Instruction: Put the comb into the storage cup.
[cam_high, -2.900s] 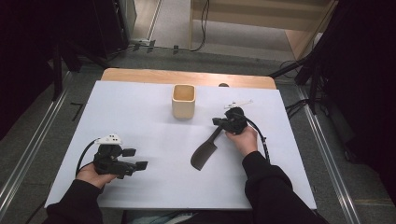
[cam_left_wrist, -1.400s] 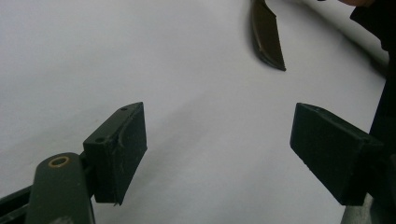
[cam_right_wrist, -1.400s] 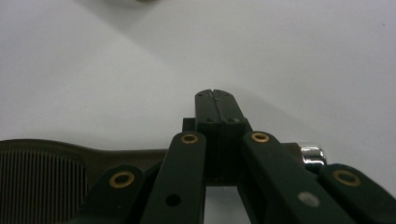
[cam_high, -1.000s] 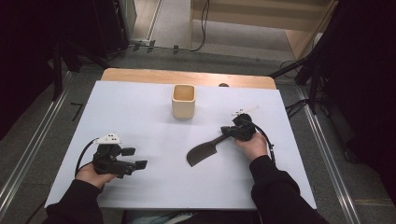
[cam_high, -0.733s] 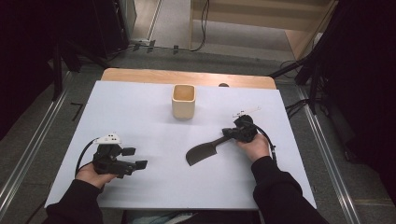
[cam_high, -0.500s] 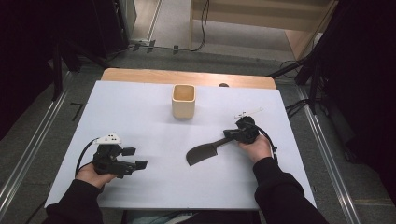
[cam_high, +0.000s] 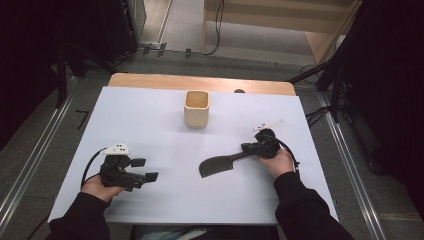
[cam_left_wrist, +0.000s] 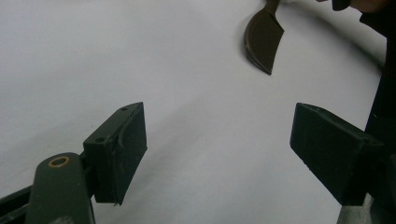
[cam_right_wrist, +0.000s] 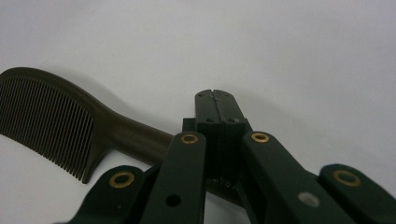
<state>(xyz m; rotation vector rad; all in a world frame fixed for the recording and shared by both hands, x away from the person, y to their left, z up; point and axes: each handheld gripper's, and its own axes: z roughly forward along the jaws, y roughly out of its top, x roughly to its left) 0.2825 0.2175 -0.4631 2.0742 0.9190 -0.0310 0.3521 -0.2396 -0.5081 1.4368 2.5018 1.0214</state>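
Comb pinched by handle tip in right gripper
Left gripper gapes wide, empty; leverage might twist comb loose onto counter.

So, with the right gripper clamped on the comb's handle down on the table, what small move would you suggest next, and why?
Probably a short lift, straight up. The right gripper has its jaws shut on the handle of the comb, whose toothed head looks low against the white table, so raising it first should avoid dragging the teeth. The wooden cup stands apart, farther back, and the left gripper rests open.
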